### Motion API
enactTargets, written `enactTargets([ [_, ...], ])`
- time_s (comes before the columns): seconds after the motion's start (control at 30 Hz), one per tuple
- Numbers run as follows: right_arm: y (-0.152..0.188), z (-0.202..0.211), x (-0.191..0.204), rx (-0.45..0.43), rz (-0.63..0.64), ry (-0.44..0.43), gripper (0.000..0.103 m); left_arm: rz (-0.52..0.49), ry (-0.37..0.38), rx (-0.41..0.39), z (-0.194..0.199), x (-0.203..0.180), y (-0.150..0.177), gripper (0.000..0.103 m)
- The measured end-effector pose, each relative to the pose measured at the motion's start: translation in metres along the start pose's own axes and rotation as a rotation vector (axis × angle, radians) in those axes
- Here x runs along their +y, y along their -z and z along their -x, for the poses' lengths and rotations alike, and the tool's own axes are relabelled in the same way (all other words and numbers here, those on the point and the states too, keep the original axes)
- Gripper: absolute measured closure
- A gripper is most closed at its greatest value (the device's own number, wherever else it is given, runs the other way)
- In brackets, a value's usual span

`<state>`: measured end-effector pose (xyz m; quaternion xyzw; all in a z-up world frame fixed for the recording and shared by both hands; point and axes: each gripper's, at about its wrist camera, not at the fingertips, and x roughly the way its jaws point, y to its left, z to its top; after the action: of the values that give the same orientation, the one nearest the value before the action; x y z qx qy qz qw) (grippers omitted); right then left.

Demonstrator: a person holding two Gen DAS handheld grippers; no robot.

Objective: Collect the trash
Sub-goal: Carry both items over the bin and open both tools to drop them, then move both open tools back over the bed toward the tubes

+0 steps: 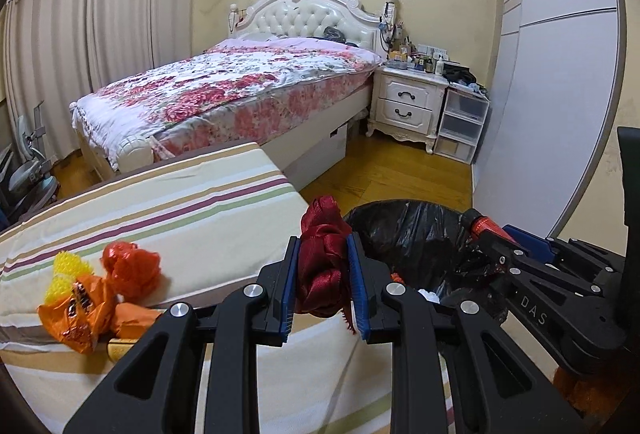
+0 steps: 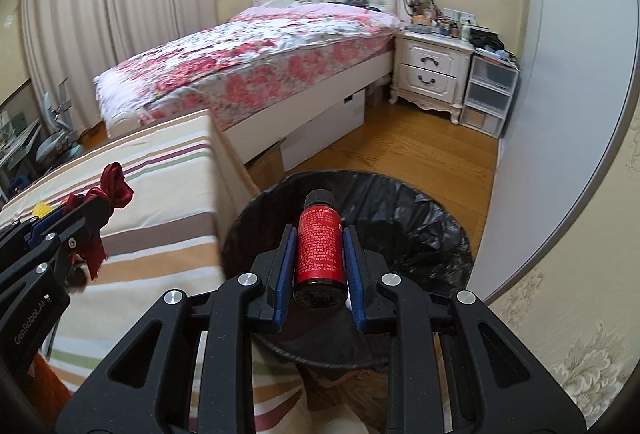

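The right gripper (image 2: 318, 266) clamps a red bottle (image 2: 319, 248) above the bin (image 2: 420, 230); the left gripper (image 1: 322, 282) pinches a red ribbon (image 1: 322, 262), the bin at its 2 o'clock. Best to centre each over the liner before letting go. Wrappers (image 1: 100, 298) lie at 9 o'clock.

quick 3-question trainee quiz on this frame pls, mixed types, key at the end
1. True or false: the left gripper is shut on the dark red ribbon.
2. The right gripper holds: A) a white cup B) the red bottle C) nothing.
3. What still lies on the striped cushion?

Key:
1. True.
2. B; it is over the black-lined trash bin.
3. The orange wrapper, the crumpled orange bag and a yellow spiky item.
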<state>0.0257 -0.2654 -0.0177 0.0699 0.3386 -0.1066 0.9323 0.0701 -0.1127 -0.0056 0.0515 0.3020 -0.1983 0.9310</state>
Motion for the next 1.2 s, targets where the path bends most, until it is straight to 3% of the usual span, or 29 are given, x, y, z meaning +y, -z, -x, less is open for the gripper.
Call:
enactTargets([
  [0.6, -0.010, -0.048, -0.029, 0.041, -0.058, 0.048, 0.079, -0.079, -0.005, 0.108, -0.079, -0.036, -0.011, 0.078],
  [0.83, -0.011, -0.048, -0.036, 0.018, -0.076, 0.068, 0.064, -0.069, -0.004, 0.105, -0.082, -0.037, -0.016, 0.046],
  [1.03, -0.012, -0.045, -0.038, 0.011, -0.087, 0.080, 0.057, -0.067, -0.011, 0.087, -0.078, -0.038, -0.016, 0.031],
  [1.2, -0.012, -0.040, -0.039, 0.002, -0.095, 0.089, 0.051, -0.069, -0.030, 0.078, -0.074, -0.034, -0.017, 0.029],
])
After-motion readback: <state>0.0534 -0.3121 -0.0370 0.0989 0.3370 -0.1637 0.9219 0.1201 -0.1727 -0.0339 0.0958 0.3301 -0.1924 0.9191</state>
